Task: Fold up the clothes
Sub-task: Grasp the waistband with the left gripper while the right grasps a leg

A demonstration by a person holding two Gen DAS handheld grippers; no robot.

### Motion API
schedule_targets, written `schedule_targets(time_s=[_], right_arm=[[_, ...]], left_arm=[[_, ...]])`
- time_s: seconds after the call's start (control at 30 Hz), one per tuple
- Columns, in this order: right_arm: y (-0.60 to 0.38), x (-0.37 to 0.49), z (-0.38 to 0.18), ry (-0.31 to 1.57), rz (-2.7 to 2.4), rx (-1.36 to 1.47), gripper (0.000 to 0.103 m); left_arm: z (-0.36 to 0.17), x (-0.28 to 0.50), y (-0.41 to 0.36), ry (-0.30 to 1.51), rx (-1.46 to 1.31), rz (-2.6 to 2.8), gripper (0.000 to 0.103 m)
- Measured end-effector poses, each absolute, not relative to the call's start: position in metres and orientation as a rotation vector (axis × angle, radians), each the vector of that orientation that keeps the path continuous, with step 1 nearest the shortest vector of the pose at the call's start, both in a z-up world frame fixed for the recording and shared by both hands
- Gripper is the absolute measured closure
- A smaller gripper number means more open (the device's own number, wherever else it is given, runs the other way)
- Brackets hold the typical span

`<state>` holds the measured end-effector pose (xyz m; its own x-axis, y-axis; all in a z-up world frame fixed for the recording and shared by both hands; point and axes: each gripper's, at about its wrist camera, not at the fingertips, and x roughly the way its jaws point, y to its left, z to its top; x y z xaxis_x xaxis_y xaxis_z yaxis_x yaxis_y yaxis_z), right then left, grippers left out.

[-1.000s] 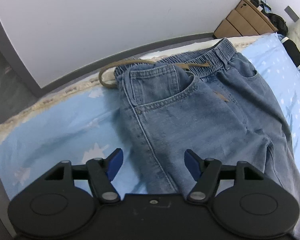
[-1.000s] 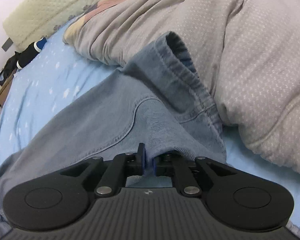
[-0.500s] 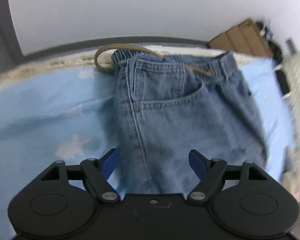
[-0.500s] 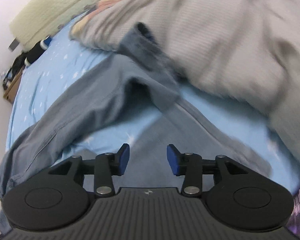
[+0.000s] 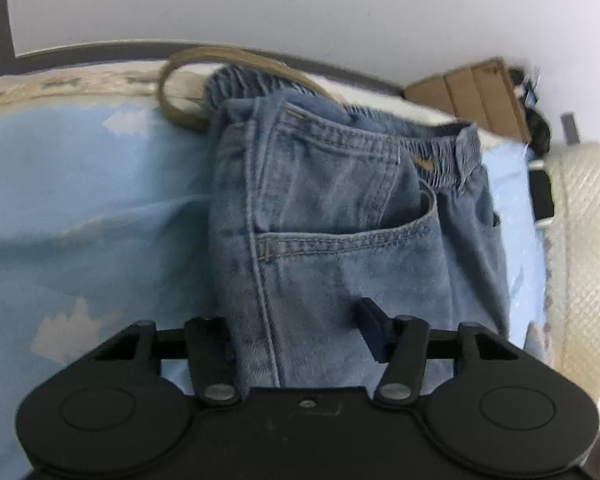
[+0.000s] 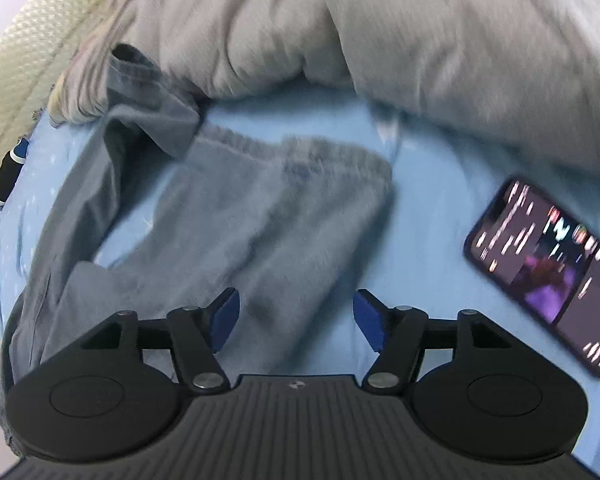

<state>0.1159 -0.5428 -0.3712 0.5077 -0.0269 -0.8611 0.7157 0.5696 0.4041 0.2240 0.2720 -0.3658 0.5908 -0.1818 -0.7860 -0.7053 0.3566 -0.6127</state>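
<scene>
Blue jeans (image 5: 340,240) lie on the bed folded lengthwise, waistband and tan drawstring (image 5: 188,80) at the far end. My left gripper (image 5: 300,328) straddles their left folded edge. Its jaws are closing with denim between them. The left finger is hidden behind the fabric and the right finger (image 5: 374,332) lies over the cloth; no firm pinch shows. In the right wrist view the jeans' leg ends (image 6: 280,208) spread on the sheet, one hem (image 6: 140,76) turned up against the duvet. My right gripper (image 6: 296,304) hovers over the legs, jaws opening, nothing held.
A lit phone (image 6: 548,272) lies on the light blue sheet (image 5: 80,200) right of the legs. A grey duvet (image 6: 420,40) is piled beyond them. A cream quilted pillow (image 5: 580,240) sits to the right, with a wooden drawer unit (image 5: 472,92) by the wall.
The right gripper let go of the jeans leg, opened and swung right, bringing the phone into view. The left gripper dropped closer onto the jeans' edge and its jaws narrowed.
</scene>
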Motion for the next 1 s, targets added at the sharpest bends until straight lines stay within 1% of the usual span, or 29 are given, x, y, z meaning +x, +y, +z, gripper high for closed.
schedule_targets(time_s=[0.03, 0.07, 0.1, 0.13, 0.17, 0.23, 0.27, 0.3, 0.4, 0.5, 0.6, 0.8, 1.0], right_arm=[[-0.543, 0.117, -0.378, 0.955, -0.521, 0.878, 0.037], [-0.543, 0.118, -0.384, 0.956, -0.525, 0.894, 0.037], [-0.543, 0.119, -0.387, 0.943, -0.526, 0.900, 0.037], [-0.544, 0.119, -0.390, 0.929, -0.527, 0.906, 0.037], [-0.545, 0.120, -0.392, 0.912, -0.532, 0.915, 0.037], [-0.550, 0.124, -0.394, 0.857, -0.556, 0.946, 0.048], [-0.552, 0.126, -0.395, 0.835, -0.569, 0.961, 0.080], [-0.553, 0.128, -0.393, 0.826, -0.591, 0.978, 0.097], [-0.547, 0.135, -0.369, 0.795, -0.647, 1.016, 0.098], [-0.537, 0.142, -0.327, 0.766, -0.654, 0.980, 0.099], [-0.532, 0.145, -0.288, 0.741, -0.675, 0.962, 0.099], [-0.520, 0.150, -0.224, 0.689, -0.722, 0.897, 0.100], [-0.507, 0.170, -0.193, 0.723, -0.739, 0.827, 0.099]], left_arm=[[-0.365, 0.227, 0.273, 0.927, -1.189, 0.408, 0.056], [-0.365, 0.230, 0.274, 0.937, -1.188, 0.410, 0.062], [-0.364, 0.231, 0.275, 0.946, -1.184, 0.412, 0.072], [-0.361, 0.232, 0.275, 0.953, -1.178, 0.412, 0.078], [-0.356, 0.232, 0.275, 0.955, -1.162, 0.409, 0.088], [-0.338, 0.234, 0.273, 0.948, -1.112, 0.413, 0.090], [-0.326, 0.232, 0.271, 0.925, -1.093, 0.416, 0.091], [-0.315, 0.230, 0.268, 0.907, -1.094, 0.421, 0.092], [-0.279, 0.224, 0.265, 0.860, -1.124, 0.431, 0.093], [-0.248, 0.222, 0.267, 0.830, -1.141, 0.433, 0.093], [-0.232, 0.222, 0.277, 0.824, -1.188, 0.428, 0.093], [-0.225, 0.242, 0.298, 0.896, -1.211, 0.355, 0.093], [-0.221, 0.272, 0.299, 0.954, -1.180, 0.321, 0.093]])
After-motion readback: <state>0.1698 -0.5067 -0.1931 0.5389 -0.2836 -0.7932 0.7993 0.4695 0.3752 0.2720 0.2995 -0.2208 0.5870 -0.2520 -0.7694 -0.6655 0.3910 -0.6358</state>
